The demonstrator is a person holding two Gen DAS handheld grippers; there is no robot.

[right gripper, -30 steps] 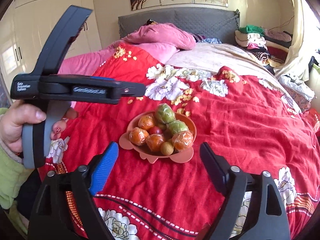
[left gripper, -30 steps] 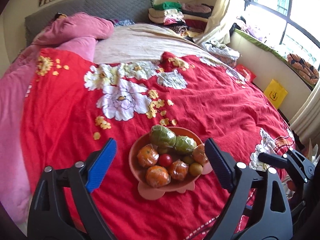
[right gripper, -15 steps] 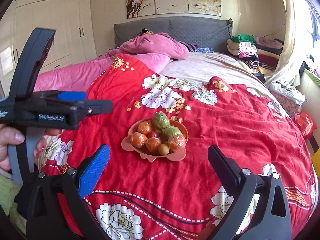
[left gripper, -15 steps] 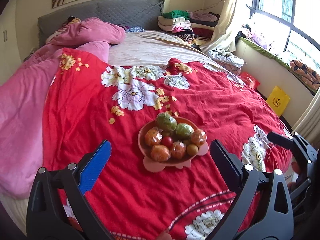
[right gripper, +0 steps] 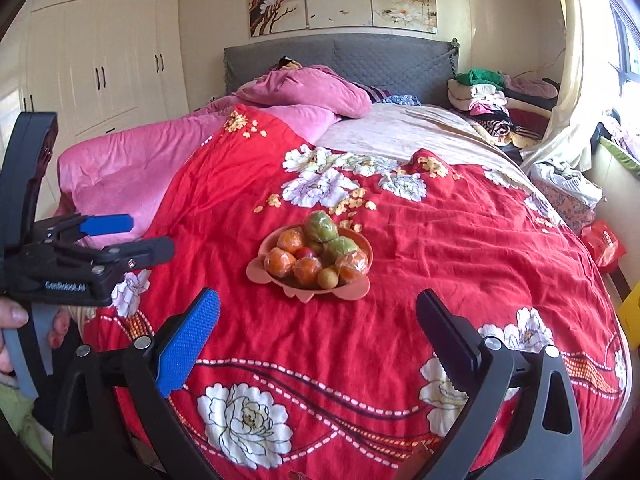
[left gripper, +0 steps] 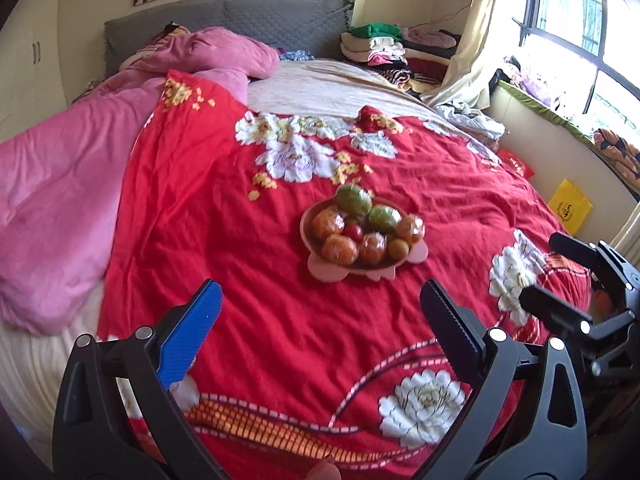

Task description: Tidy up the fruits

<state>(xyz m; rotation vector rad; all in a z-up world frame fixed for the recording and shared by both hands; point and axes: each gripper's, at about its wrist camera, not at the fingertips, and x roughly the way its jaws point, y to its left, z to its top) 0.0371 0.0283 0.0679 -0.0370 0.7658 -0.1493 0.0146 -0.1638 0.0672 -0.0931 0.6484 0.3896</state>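
A pink flower-shaped bowl [left gripper: 328,270] [right gripper: 276,280] sits on the red floral bedspread. It holds several wrapped oranges [left gripper: 339,249] [right gripper: 307,270], two green fruits [left gripper: 353,199] [right gripper: 321,227], a small red fruit [left gripper: 353,233] and a small yellow-brown fruit [right gripper: 327,278]. My left gripper [left gripper: 320,332] is open and empty, well short of the bowl. My right gripper [right gripper: 318,330] is open and empty, also back from the bowl. The left gripper also shows at the left of the right wrist view [right gripper: 120,236]; the right gripper shows at the right edge of the left wrist view [left gripper: 560,276].
A red bedspread [right gripper: 460,248] covers the bed. A pink quilt [left gripper: 60,184] lies along the left side. Folded clothes [right gripper: 488,100] are piled near the headboard at the right. A window sill [left gripper: 560,116] and a yellow bag [left gripper: 570,206] are on the right.
Both grippers have pulled back and up from the bowl, which now looks smaller and farther. Both stay open and empty.
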